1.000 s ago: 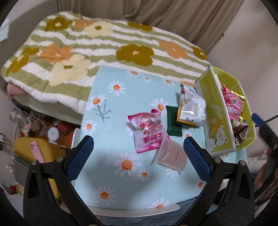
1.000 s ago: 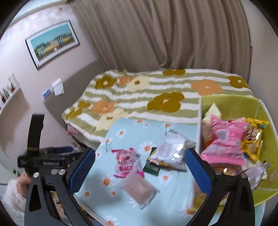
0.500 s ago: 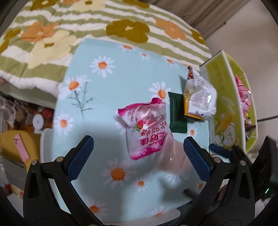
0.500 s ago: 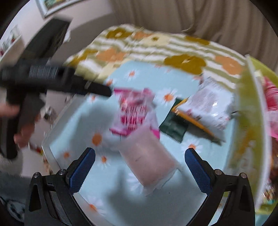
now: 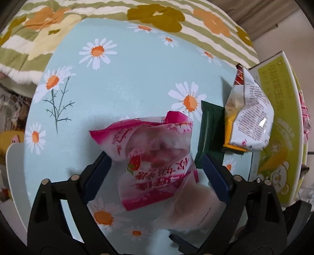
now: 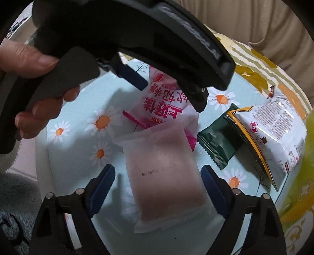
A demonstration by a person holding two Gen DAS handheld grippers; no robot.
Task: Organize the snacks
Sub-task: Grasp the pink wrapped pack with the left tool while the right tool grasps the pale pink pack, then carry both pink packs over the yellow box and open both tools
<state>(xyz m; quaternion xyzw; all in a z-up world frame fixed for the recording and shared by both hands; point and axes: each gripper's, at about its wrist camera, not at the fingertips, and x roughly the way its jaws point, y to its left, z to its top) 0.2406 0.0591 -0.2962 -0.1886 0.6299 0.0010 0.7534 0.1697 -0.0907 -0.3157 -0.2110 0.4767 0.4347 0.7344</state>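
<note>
A pink strawberry snack bag (image 5: 153, 157) lies on the daisy-print tabletop (image 5: 117, 88). My left gripper (image 5: 155, 157) points steeply down over it, and its jaws are closing with the bag between the blue pads; a small gap still shows on the right side. Partly under that bag lies a pale pink translucent packet (image 6: 164, 176). My right gripper (image 6: 158, 168) straddles this packet with jaws closing, the pads not pressing it. In the right wrist view the left gripper (image 6: 169, 95) and the person's hand (image 6: 35, 58) fill the upper left.
A dark green packet (image 5: 208, 133) and a white-and-yellow bag (image 5: 249, 117) lie right of the pink bag. A yellow-green box (image 5: 278, 121) holding more snacks stands at the table's right edge. A flowered striped quilt (image 5: 137, 11) lies beyond the table.
Both grippers have come down close to the table. The left one now frames the pink bag, the right one the pale packet, and both sets of jaws have narrowed.
</note>
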